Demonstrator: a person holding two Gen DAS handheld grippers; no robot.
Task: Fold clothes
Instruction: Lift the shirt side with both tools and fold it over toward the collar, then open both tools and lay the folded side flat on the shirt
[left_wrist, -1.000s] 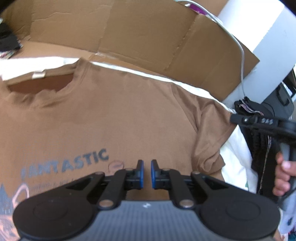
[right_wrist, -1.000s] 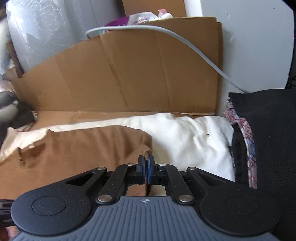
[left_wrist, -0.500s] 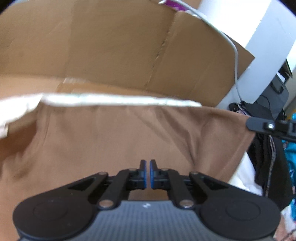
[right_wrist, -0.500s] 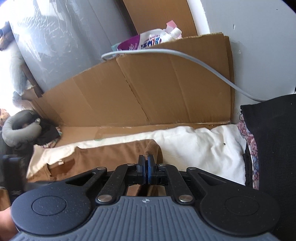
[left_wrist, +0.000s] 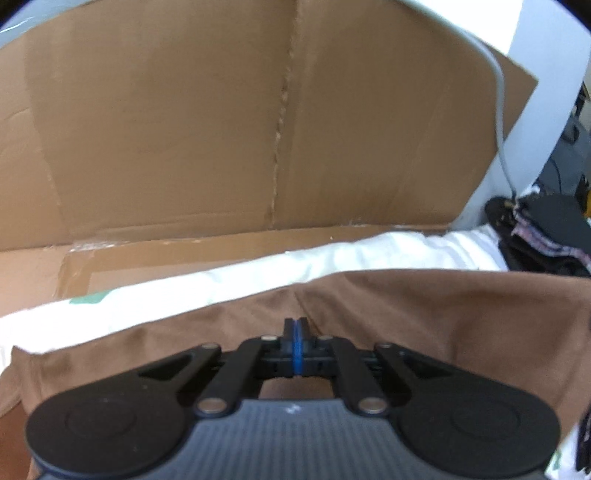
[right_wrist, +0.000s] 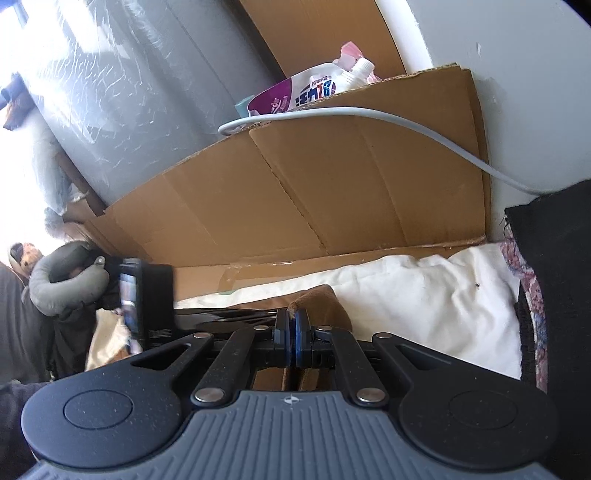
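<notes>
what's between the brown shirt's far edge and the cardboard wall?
A strip of white bedding, then the cardboard's flat floor flap below the cardboard wall. Left wrist view shows it beyond the brown shirt.

Right gripper jaws clamped on brown shirt fold; white bedding beyond, cardboard behind.

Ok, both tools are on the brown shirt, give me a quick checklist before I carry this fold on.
1. Left tool shut on brown shirt: ok, its jaws have just closed, cloth puckers at the tips.
2. Right tool shut on the shirt: ok, cloth sticks up between the pads.
3. Cloth between the two grips free of creases: cannot tell.
4. White bedding ahead bare for laying down: ok.
5. Dark clothes pile clear of the shirt: cannot tell.
</notes>
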